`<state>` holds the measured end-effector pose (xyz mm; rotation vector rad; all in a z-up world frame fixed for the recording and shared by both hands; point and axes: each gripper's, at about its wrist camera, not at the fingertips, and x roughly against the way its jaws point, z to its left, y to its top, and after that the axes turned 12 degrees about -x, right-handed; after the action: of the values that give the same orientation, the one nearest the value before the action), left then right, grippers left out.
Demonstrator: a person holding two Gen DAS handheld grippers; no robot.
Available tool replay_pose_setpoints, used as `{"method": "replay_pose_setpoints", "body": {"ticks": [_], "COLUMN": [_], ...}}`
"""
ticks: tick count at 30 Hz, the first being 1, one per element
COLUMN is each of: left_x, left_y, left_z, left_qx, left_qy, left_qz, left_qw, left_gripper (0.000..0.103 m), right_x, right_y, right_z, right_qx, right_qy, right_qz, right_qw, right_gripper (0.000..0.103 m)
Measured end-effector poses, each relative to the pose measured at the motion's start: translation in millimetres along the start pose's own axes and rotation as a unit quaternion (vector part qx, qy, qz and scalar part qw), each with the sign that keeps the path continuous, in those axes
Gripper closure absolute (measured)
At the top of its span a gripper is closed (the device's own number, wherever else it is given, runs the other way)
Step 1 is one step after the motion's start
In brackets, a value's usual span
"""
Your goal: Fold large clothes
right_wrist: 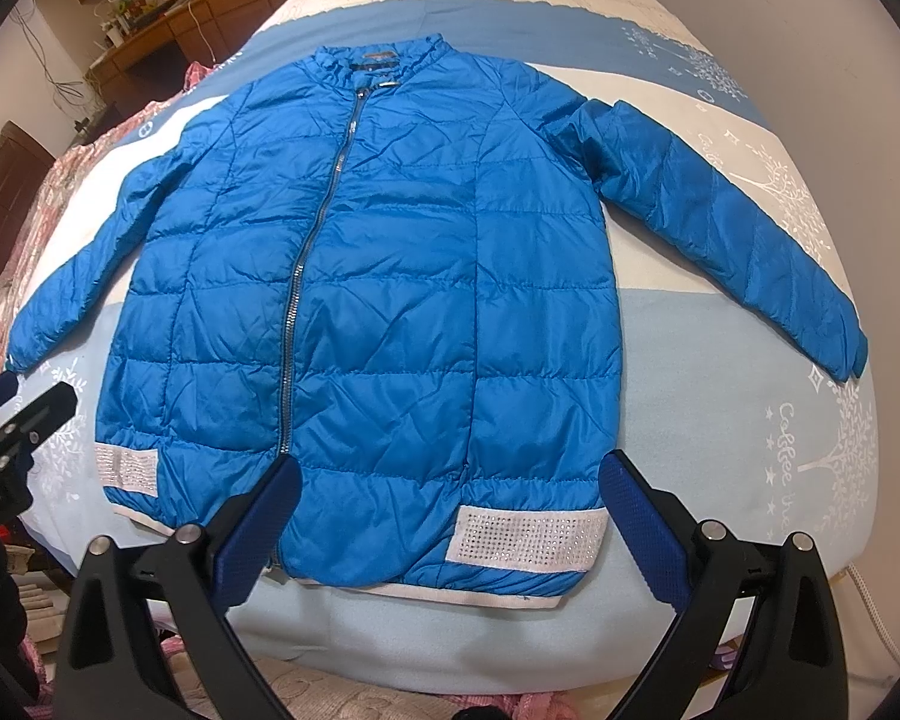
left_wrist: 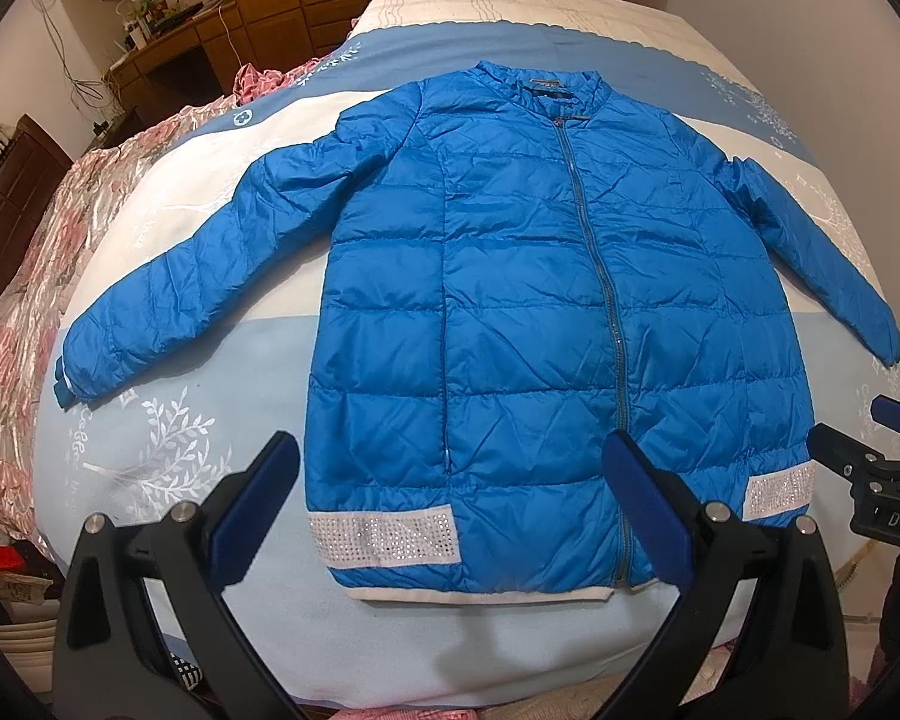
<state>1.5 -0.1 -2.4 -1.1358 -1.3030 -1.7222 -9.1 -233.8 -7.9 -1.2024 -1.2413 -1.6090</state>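
You're standing at the foot of a bed [left_wrist: 168, 324] dressed in a pale blue and cream cover with white leaf prints, a broad soft surface big enough to take the whole garment flat.

Nearest you, both sets of tongs hang above the bed's near edge. Your left tongs [left_wrist: 450, 480] are spread wide with nothing between the blue pads, and they frame the hem just left of the zip. Your right tongs [right_wrist: 450, 480] are equally wide and empty, straddling the hem's right portion. In the left view the right tool peeks in at 3 o'clock; in the right view the left tool shows at 9 o'clock. They sit side by side, so each can take its own half.

Beyond them lies the blue quilted jacket [left_wrist: 540, 300], face up, zipped closed, hem toward you, collar [right_wrist: 378, 60] away at 12 o'clock. It is laid that way so the body forms a flat panel. The white studded hem bands [right_wrist: 522, 534] mark the lower corners. The left sleeve [left_wrist: 210, 276] reaches out toward 8 o'clock and the right sleeve [right_wrist: 732, 228] toward 4 o'clock, both clear of the body, so each should fold inward freely.

Farthest off, a pink floral quilt [left_wrist: 24, 300] is bunched on the bed's left side, with a wooden desk [left_wrist: 168, 42] at 11 o'clock.

No fold looks begun yet.
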Motion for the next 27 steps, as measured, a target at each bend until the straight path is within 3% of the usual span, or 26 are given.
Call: {"method": "replay_pose_setpoints", "body": {"ticks": [27], "left_x": [-2.6], "left_y": [1.2], "left_z": [-1.6], "left_qx": [-0.003], "left_qy": [0.0], "left_qz": [0.002], "left_qw": [1.0], "left_gripper": [0.003], "right_x": [-7.2], "right_y": [8.7], "right_z": [-1.5], "right_qx": [-0.004], "right_qy": [0.0], "right_qz": [0.0], "right_qw": [1.0], "right_gripper": [0.004]}}
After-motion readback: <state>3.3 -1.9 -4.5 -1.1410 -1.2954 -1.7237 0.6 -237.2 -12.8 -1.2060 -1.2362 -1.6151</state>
